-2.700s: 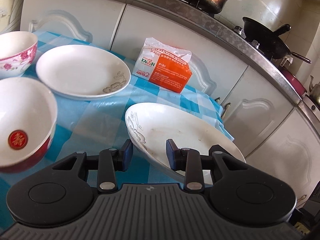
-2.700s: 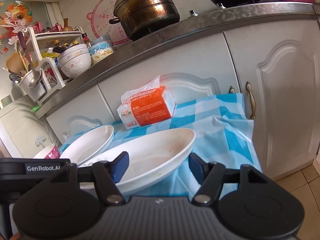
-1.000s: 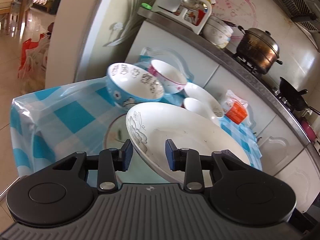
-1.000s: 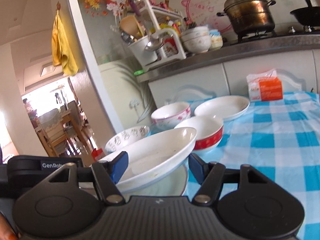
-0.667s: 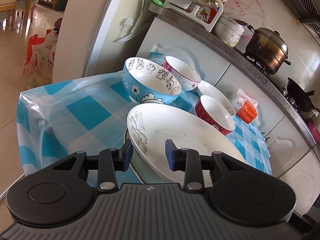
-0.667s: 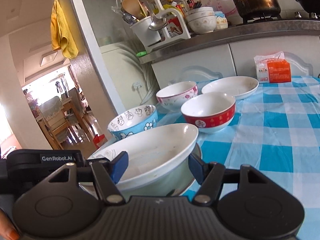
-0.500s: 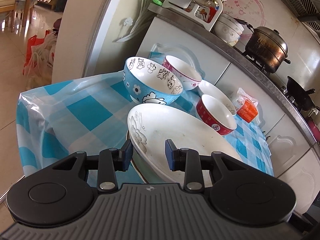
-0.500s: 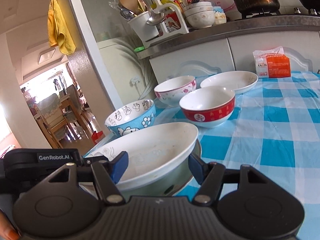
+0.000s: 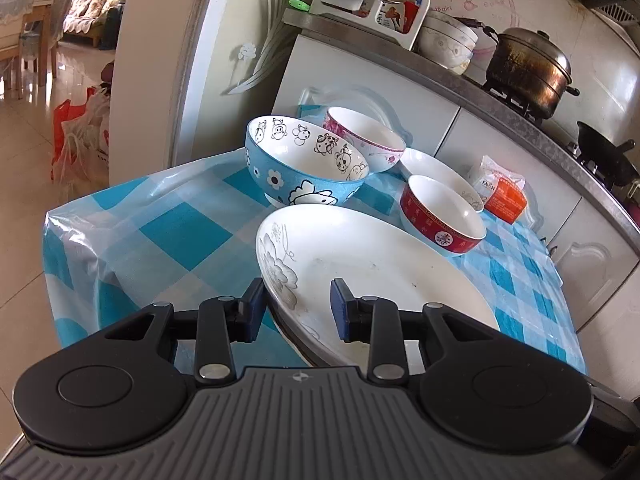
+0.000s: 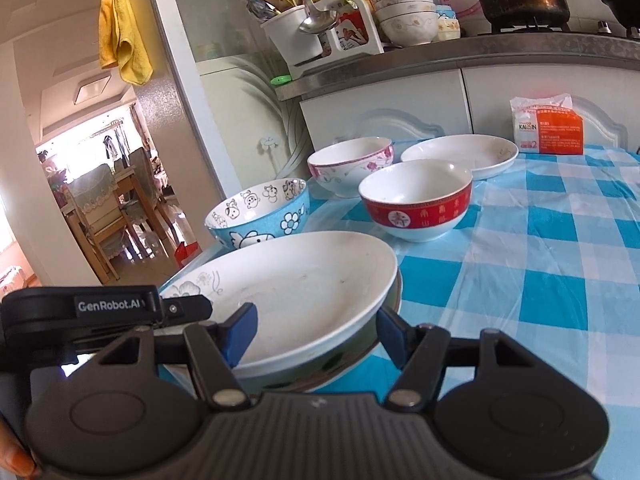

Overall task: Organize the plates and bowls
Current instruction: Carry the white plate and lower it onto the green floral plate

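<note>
The plate (image 9: pixel 372 276) has come across from the far end of the worktop (image 9: pixel 180 236) and now hangs low over another plate (image 10: pixel 360 356) at lower centre, so stacking looks near. The left tool (image 9: pixel 297 310) pinches its rim; the right tool (image 10: pixel 316 334) straddles it, whether gripping I cannot tell. The blue bowl (image 9: pixel 304 164) and red bowl (image 9: pixel 442 216) crowd just above.

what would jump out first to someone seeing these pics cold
The big white plate fills the foreground, gripped at its near rim by both the left gripper and right gripper, above another plate. Behind it stand a blue cartoon bowl and a red bowl.
</note>
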{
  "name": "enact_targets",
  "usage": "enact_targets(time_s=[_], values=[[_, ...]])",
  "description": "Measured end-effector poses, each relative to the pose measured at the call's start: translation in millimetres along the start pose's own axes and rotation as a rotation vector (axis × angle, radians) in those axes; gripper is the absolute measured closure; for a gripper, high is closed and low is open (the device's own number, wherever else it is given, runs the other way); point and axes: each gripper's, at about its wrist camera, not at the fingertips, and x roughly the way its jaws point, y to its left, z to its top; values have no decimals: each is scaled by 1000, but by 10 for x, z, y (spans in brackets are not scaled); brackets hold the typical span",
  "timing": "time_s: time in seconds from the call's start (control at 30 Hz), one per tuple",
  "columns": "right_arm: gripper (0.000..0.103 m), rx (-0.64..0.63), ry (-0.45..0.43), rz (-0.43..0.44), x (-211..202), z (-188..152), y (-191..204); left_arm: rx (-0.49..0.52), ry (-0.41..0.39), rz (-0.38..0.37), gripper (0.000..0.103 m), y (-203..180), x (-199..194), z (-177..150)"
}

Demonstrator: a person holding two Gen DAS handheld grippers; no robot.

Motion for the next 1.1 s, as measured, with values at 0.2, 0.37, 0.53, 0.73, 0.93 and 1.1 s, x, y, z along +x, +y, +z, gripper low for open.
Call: enact_targets(time_s=[0.2,0.37,0.53,0.73,0.93,1.1], values=[[37,3,-18,-13,-49,17,-71,8,2,4,61,36,-10,21],[28,3,-37,-5,-108,26,-88,41,-25,14,55,28,-94,27],[18,30,-48,-19,-164,42,-163,76,-48,14,43,30,-187,36],[9,105,-63,-53,-246,37,-355,136,-81,-1,19,-54,-247,24],[3,158,-86,-88,-356,23,-526,173,-87,-31,2,-129,-250,-40],[1,203,-89,-110,-437,-13,-647,155,-63,-72,0,-118,-237,-69]])
